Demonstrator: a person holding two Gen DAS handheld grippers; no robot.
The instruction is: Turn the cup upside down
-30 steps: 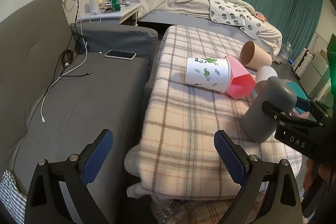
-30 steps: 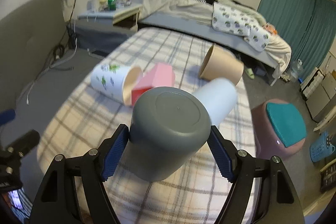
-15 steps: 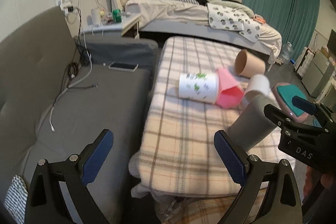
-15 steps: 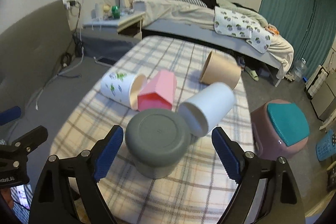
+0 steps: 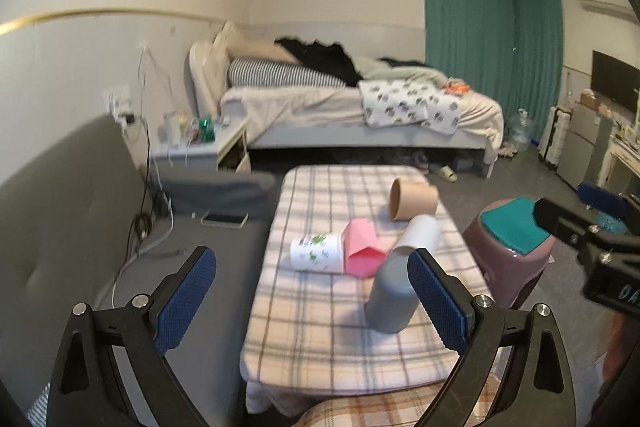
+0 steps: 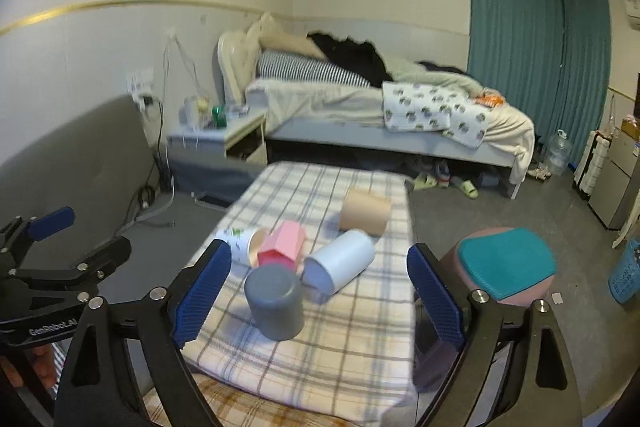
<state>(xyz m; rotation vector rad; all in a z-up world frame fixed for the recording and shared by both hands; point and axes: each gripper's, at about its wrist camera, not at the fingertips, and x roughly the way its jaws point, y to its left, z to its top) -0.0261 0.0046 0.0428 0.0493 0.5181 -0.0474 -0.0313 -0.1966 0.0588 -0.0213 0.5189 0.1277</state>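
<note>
A grey cup (image 6: 275, 302) stands upside down on the plaid-covered table (image 6: 360, 339), near its front edge; it also shows in the left wrist view (image 5: 390, 297). Behind it lie a white cup (image 6: 340, 263), a pink cup (image 6: 280, 245), a white cup with green print (image 6: 240, 241) and a tan cup (image 6: 365, 213), all on their sides. My right gripper (image 6: 319, 291) is open and empty, held back above the grey cup. My left gripper (image 5: 310, 301) is open and empty, left of the table's front.
A grey sofa (image 5: 80, 227) with a phone (image 5: 224, 219) and cables sits left of the table. A purple stool with teal top (image 6: 506, 263) stands to the right. A bed (image 6: 380, 115) and nightstand (image 6: 224, 135) are behind.
My right gripper let go of the grey cup, opened and pulled back and up. The cup now stands alone upside down. Both grippers have drawn away from the table.
</note>
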